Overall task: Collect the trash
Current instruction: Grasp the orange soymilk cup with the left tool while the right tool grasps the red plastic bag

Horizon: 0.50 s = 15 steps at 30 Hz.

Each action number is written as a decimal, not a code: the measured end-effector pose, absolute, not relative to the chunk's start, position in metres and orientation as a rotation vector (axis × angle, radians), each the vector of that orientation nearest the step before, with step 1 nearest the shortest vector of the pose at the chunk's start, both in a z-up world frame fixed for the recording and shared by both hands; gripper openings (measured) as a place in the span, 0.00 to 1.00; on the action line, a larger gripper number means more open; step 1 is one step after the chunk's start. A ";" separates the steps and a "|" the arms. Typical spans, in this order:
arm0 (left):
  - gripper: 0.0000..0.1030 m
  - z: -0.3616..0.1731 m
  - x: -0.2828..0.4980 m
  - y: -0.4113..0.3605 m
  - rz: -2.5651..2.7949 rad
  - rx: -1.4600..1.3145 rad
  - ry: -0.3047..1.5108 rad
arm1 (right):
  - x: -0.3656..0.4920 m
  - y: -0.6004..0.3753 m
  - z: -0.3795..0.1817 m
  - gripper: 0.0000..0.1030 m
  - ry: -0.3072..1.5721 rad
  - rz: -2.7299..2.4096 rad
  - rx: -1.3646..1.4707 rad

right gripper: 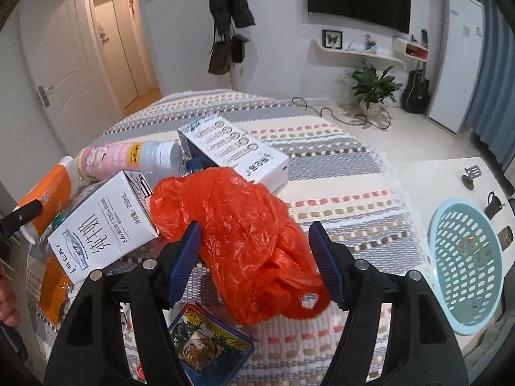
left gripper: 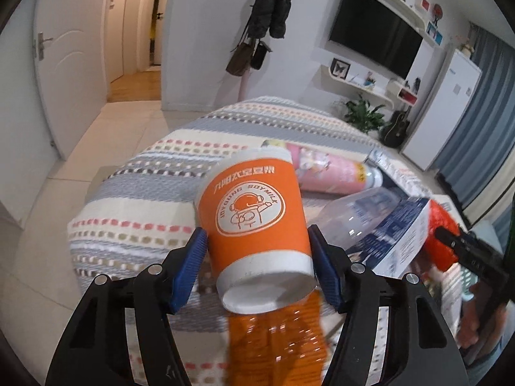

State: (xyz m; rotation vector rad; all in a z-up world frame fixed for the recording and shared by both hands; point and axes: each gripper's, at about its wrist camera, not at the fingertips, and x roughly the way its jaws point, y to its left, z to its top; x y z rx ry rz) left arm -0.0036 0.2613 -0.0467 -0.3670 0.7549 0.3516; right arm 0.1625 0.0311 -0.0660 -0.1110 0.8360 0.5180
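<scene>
My left gripper is shut on an orange paper cup printed with an astronaut, and holds it tilted above the striped tablecloth; the cup also shows at the left in the right wrist view. My right gripper stands open around a crumpled red plastic bag; the blue pads are a little apart from it. The bag lies among two white cartons, a pink-labelled bottle and a clear bottle. An orange bottle lies under the cup.
A light blue perforated basket sits on the white counter at the right. A tiger-print box lies under the right gripper. Behind the table are a plant, a guitar and a coat rack.
</scene>
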 end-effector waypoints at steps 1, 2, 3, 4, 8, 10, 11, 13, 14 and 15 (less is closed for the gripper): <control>0.61 -0.049 -0.002 0.262 0.353 -0.368 0.766 | 0.165 0.033 -0.068 0.63 0.850 0.528 -0.109; 0.61 -0.051 0.000 0.264 0.353 -0.371 0.777 | 0.168 0.034 -0.070 0.63 0.862 0.538 -0.104; 0.62 -0.051 0.002 0.264 0.356 -0.374 0.781 | 0.169 0.035 -0.072 0.63 0.869 0.543 -0.101; 0.64 -0.053 0.005 0.267 0.355 -0.376 0.785 | 0.171 0.036 -0.073 0.63 0.877 0.545 -0.099; 0.68 -0.058 0.020 0.275 0.350 -0.398 0.806 | 0.173 0.038 -0.072 0.63 0.890 0.554 -0.105; 0.61 -0.060 0.025 0.279 0.351 -0.415 0.807 | 0.175 0.039 -0.074 0.62 0.895 0.556 -0.112; 0.61 -0.060 0.026 0.281 0.355 -0.424 0.806 | 0.176 0.039 -0.074 0.52 0.894 0.556 -0.115; 0.60 -0.058 0.025 0.281 0.359 -0.421 0.784 | 0.175 0.037 -0.072 0.39 0.888 0.561 -0.125; 0.60 -0.055 0.023 0.278 0.364 -0.411 0.767 | 0.174 0.036 -0.070 0.34 0.881 0.565 -0.123; 0.59 -0.052 0.022 0.277 0.363 -0.408 0.754 | 0.173 0.034 -0.068 0.30 0.876 0.568 -0.121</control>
